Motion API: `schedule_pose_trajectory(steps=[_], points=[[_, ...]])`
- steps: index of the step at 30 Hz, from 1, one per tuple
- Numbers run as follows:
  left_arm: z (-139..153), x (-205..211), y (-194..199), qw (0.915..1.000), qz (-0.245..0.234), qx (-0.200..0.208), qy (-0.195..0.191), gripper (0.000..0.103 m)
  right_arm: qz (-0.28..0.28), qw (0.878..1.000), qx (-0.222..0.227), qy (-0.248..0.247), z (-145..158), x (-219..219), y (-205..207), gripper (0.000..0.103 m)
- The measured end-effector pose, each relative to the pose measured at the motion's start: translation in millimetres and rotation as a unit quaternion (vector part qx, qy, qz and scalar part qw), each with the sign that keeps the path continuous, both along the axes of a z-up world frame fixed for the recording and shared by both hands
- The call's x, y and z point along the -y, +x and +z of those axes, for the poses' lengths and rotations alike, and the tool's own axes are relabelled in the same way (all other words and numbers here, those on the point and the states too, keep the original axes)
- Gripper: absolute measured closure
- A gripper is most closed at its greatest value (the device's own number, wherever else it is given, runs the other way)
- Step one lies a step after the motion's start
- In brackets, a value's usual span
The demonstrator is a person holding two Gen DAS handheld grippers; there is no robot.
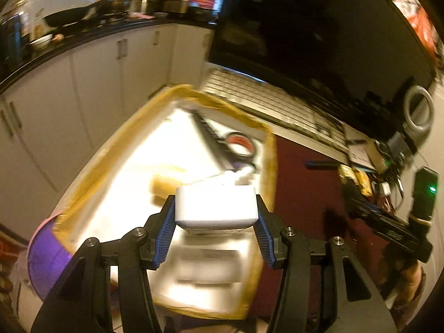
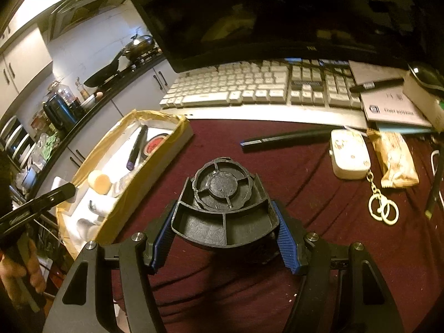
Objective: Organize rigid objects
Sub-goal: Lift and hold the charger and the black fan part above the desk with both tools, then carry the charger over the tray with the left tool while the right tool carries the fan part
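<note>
The left gripper (image 1: 216,223) pinches a white rounded plastic block (image 1: 216,206) between its blue ribbed pads at lower centre of the left wrist view, above a blurred white box with tan taped rim (image 1: 270,149) holding a red tape roll (image 1: 241,144). The right gripper (image 2: 224,234) clamps a black moulded plastic part with a round ribbed top (image 2: 224,202) at centre frame, over a maroon cloth (image 2: 319,222). At upper right lie a white keyboard (image 2: 249,88) and a small white case on a gold keyring (image 2: 349,156).

White rounded block (image 1: 216,206) above the tape-edged box (image 1: 270,149); black ribbed plastic piece (image 2: 224,208), hollow side up, over maroon cloth.
</note>
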State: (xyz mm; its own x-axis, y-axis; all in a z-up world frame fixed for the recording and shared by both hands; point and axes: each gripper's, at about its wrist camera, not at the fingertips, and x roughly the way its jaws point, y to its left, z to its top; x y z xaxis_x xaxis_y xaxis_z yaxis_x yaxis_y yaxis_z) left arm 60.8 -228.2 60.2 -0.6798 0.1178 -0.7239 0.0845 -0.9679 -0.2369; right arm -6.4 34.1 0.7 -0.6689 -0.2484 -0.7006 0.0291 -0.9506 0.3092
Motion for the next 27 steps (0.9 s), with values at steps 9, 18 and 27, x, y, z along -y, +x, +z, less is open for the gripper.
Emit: schedule_pose_trajectory(steps=[9, 18, 27], points=[[-18.7, 49.6, 3.8, 0.9982, 0.053, 0.027, -0.004, 0.052, 0.046, 0.998, -0.028, 0.012, 23.0, 36.6, -7.7, 0.042], [-37.6, 36.7, -8.4, 0.9971, 0.018, 0.067, -0.032, 0.052, 0.133, 0.99, -0.033, 0.02, 28.5, 100.7, -39.8, 0.042], [-47.4, 22.4, -18.0, 0.9881, -0.012, 0.112, -0.104, 0.052, 0.213, 0.977, -0.001, -0.007, 21.1, 159.9, -105.2, 0.042]])
